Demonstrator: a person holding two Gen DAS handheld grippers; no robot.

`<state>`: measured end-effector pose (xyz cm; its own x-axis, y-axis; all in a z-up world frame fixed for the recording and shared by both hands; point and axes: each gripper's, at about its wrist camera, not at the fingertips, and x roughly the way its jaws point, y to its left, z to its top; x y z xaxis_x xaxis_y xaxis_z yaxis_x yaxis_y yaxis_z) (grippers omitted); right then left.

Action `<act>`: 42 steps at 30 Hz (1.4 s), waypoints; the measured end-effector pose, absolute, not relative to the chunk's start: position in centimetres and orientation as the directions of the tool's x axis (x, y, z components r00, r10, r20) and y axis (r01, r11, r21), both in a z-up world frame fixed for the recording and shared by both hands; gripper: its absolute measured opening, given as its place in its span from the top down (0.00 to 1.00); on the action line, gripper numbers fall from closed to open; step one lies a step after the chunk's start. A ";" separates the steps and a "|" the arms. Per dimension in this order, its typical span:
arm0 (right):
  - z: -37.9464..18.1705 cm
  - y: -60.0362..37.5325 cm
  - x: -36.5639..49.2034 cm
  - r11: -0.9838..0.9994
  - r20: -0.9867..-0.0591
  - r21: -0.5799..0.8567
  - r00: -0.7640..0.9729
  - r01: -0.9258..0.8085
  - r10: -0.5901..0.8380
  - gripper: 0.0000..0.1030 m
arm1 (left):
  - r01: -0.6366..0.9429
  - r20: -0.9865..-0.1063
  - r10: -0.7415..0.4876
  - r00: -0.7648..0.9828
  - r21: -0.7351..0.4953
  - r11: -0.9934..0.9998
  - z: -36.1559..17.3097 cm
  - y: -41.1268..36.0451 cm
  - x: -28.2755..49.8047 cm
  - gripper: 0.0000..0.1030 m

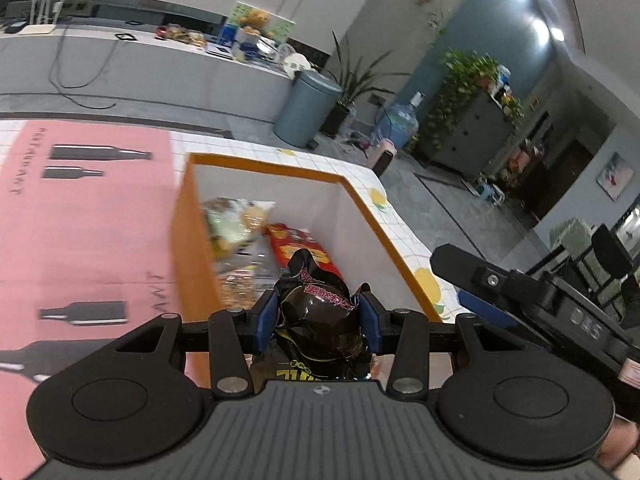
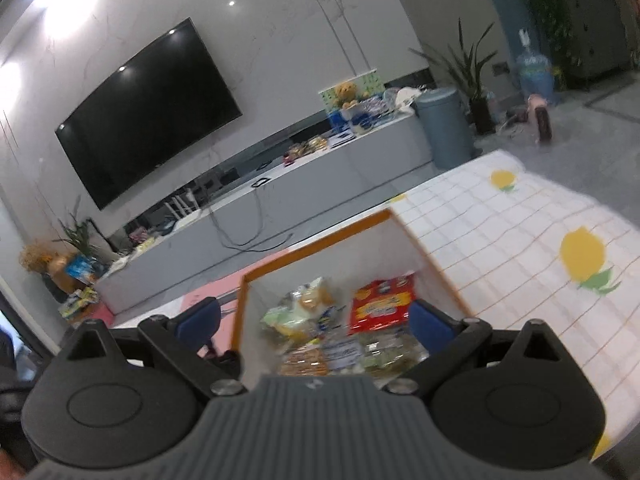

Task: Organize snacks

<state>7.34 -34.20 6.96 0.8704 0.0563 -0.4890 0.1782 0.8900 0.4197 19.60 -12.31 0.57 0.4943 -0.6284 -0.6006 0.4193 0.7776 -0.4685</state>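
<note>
My left gripper (image 1: 319,320) is shut on a black snack bag (image 1: 318,312) with pink and yellow print and holds it over the near end of an orange-rimmed white box (image 1: 264,165). The box holds a red snack pack (image 1: 298,246), a pale green and yellow bag (image 1: 232,224) and other packets. My right gripper (image 2: 316,318) is open and empty above the same box (image 2: 316,240); the red pack (image 2: 382,300) and several packets (image 2: 304,336) lie below it. The right gripper's body (image 1: 540,300) shows at the right of the left wrist view.
The box stands on a white lemon-print tablecloth (image 2: 520,240) beside a pink mat with bottle prints (image 1: 80,220). Beyond the table edge are a grey TV bench with more snacks (image 2: 312,146), a grey bin (image 1: 306,108), plants and a water jug (image 1: 400,120).
</note>
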 end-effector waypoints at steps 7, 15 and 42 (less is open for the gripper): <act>6.5 -36.9 6.3 0.850 -0.490 0.468 0.872 0.241 0.022 0.05 | 0.418 -0.646 -0.572 0.506 -0.396 0.817 -1.2 -15.8 20.7 0.51; 6.6 -36.9 6.2 0.848 -0.485 0.477 0.874 0.232 0.033 0.05 | 0.402 -0.659 -0.533 0.531 -0.358 0.843 -1.5 -16.7 21.2 0.51; 7.4 -35.9 5.4 0.877 -0.491 0.420 0.871 0.232 0.005 0.05 | 0.424 -0.590 -0.431 0.683 -0.160 0.891 1.9 -13.6 15.8 0.08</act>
<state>5.39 -35.91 7.43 0.8711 0.0051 -0.4911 0.2316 0.8775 0.4200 15.77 -13.60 1.87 0.6830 -0.4311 -0.5896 0.4242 0.8913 -0.1604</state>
